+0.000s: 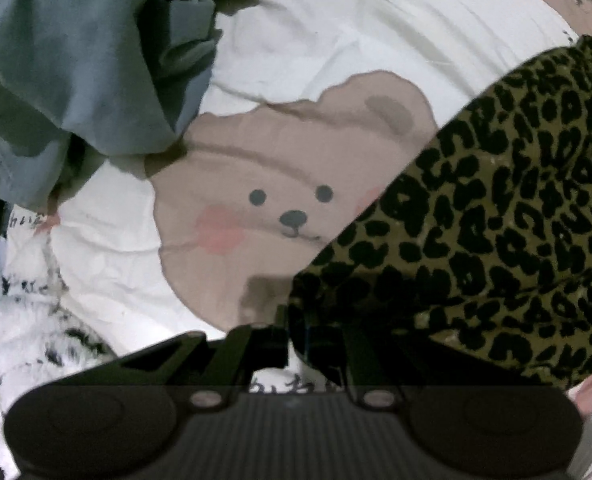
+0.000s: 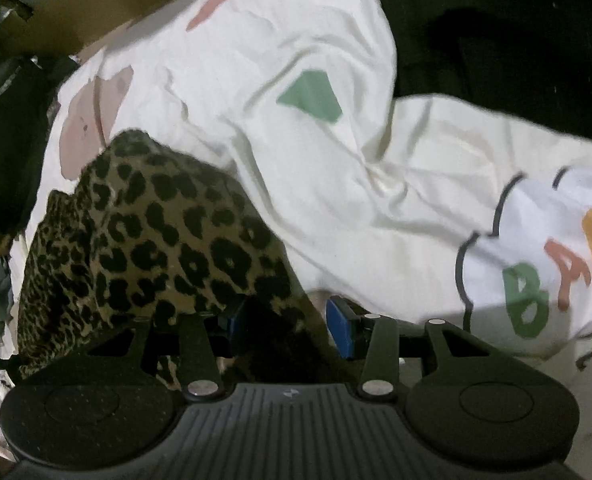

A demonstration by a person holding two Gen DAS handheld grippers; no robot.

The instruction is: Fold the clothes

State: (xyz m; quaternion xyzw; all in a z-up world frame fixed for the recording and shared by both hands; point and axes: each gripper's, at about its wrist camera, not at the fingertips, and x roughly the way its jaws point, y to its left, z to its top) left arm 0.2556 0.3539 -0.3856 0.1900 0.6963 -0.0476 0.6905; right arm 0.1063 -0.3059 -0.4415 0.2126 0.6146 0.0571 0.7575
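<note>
Leopard-print garment [image 2: 144, 240] beside "BAB", perhaps "BABY".

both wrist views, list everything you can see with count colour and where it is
leopard-print garment: one, tan with black spots, bunched on the sheet, reaching both grippers
bed sheet: one, white with a brown bear print and coloured letters, spread under everything
grey-blue clothes: a pile, count unclear, upper left in the left wrist view
fluffy white fabric: one, black flecks, lower left in that view
left gripper: one, black, closed on the leopard cloth's edge
right gripper: one, black with blue pads, leopard cloth between them
</note>
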